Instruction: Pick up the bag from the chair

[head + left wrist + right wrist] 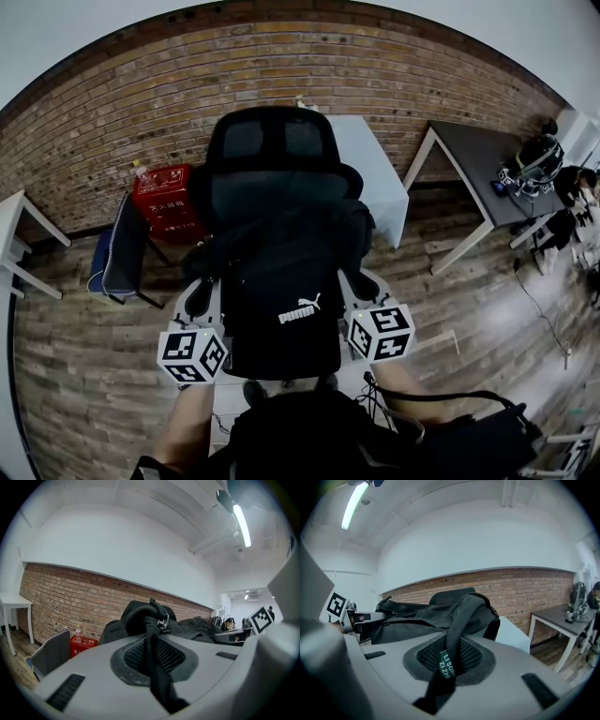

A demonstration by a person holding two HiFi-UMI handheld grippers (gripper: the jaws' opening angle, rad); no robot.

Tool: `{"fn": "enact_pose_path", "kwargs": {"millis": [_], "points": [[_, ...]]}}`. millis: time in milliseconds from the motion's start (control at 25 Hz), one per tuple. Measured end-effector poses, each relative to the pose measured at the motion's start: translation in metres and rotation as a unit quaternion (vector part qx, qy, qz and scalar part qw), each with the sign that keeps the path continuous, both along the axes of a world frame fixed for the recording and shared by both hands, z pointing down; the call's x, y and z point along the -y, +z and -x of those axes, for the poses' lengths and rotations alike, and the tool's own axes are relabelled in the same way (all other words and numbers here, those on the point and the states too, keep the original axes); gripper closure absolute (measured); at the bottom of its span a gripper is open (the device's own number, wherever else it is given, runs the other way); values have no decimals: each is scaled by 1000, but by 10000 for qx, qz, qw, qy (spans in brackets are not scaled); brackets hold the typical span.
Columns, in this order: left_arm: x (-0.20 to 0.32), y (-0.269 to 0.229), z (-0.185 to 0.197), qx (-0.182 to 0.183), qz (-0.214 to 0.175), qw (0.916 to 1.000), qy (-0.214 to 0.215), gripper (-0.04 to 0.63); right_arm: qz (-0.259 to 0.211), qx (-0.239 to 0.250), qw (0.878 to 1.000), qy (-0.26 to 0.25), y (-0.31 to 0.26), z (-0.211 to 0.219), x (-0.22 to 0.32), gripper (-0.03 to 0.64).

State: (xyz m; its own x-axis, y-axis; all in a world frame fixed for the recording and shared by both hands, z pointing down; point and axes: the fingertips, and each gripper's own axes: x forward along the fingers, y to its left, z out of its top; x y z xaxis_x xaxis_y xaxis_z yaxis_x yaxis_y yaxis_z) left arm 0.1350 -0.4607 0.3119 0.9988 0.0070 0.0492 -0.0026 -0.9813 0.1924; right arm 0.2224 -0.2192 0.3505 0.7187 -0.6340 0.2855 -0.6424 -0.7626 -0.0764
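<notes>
Head view shows the black bag (281,281) over the chair (272,141) seat, between both grippers. The left gripper (200,298) is clamped narrow on the clipped strap (157,667), and the right gripper (361,286) on the green-tagged strap (454,634). Whether the bag clears the seat is unclear.

Chair (272,141): black, mesh back; black bag (281,272) over its seat, and whether it rests on the seat cannot be told.
Floor (84,375): wood planks; carries the chair, a red crate (167,199), a small chair (117,253), a grey table (473,155) and a white table (375,178).
Crate: bottle (77,631) on top.
Grey table: dark gear (532,164) at one end.
</notes>
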Motion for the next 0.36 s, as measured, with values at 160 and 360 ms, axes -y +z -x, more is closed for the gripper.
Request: {"fn": "enact_pose_path", "kwargs": {"millis": [160,360], "points": [[3,1,0,11,-9,10000,2,557,25,-25,10000,-6,0,1,4,551],[3,2,1,-6,-42,10000,55,558,87,-63,9999,10,2,1,4,551]]}}
